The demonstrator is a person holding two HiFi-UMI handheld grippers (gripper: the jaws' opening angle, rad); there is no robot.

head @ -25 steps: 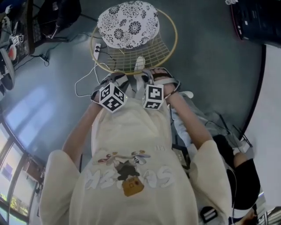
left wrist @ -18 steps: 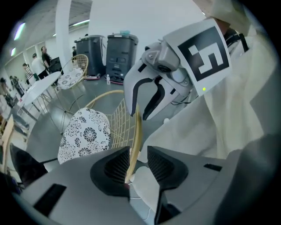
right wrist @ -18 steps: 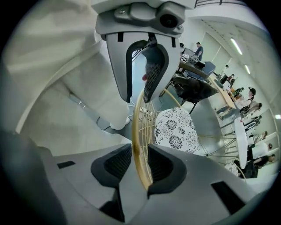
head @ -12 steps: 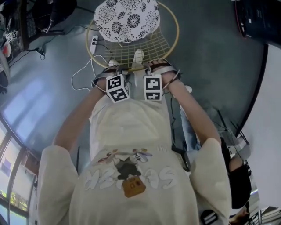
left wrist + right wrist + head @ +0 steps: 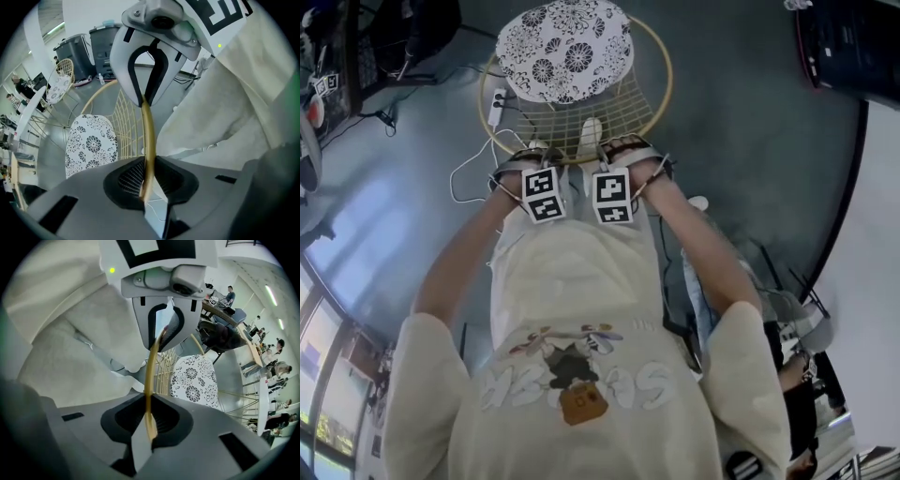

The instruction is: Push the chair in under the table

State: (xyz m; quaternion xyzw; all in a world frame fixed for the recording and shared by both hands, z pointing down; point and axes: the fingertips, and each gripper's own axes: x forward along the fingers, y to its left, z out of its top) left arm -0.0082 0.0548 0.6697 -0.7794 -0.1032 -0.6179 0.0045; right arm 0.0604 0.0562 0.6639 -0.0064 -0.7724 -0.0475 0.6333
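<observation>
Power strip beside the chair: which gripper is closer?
Left. The left gripper clamps the chair rim on the power strip side; the right gripper, its jaws just closed on the rim, sits farther along, away from it.

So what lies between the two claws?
Only bare gold chair rim, from the left claw to the right claw, whose jaws have just been closing on it; both gripper views show this.

Just a dull grey-blue floor (image 5: 741, 141). The chair (image 5: 581, 117) stands on it, and right beside it lies a white power strip (image 5: 495, 105), its thin white cable (image 5: 467, 178) looping loosely nearby.
</observation>
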